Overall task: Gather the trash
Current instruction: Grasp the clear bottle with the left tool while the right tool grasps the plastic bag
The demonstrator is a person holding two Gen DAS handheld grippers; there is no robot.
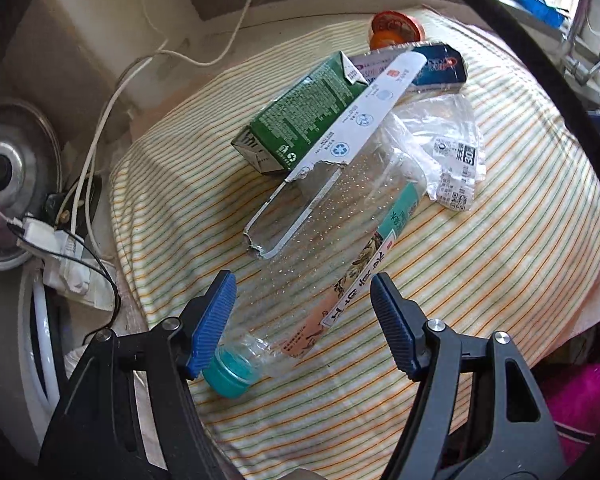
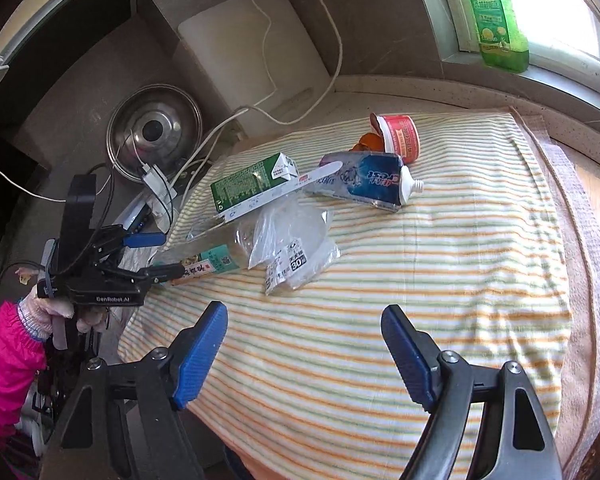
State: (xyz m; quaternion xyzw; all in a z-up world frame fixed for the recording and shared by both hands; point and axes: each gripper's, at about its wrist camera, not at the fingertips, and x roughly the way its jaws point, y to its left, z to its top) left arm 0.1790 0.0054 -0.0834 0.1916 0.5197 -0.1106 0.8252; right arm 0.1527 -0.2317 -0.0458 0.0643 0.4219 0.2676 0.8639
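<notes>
A pile of trash lies on a striped towel (image 1: 440, 280). A clear plastic bottle (image 1: 328, 256) with a teal cap (image 1: 230, 376) lies between the open jaws of my left gripper (image 1: 304, 304); the left pad touches the cap end. Behind it lie a green carton (image 1: 300, 116), a torn white cardboard strip (image 1: 364, 108), a clear plastic bag (image 1: 440, 136), a toothpaste tube (image 1: 440, 64) and a red cup (image 1: 396, 26). My right gripper (image 2: 304, 336) is open and empty above bare towel (image 2: 440, 280). The right wrist view shows the left gripper (image 2: 156, 256) around the bottle (image 2: 212, 256).
A steel pot lid (image 1: 8, 168) and white cables (image 1: 96, 140) lie left of the towel. A white board (image 2: 252, 52) leans at the back. A green bottle (image 2: 496, 20) stands on the window sill. A black hoop (image 1: 540, 52) curves at the right.
</notes>
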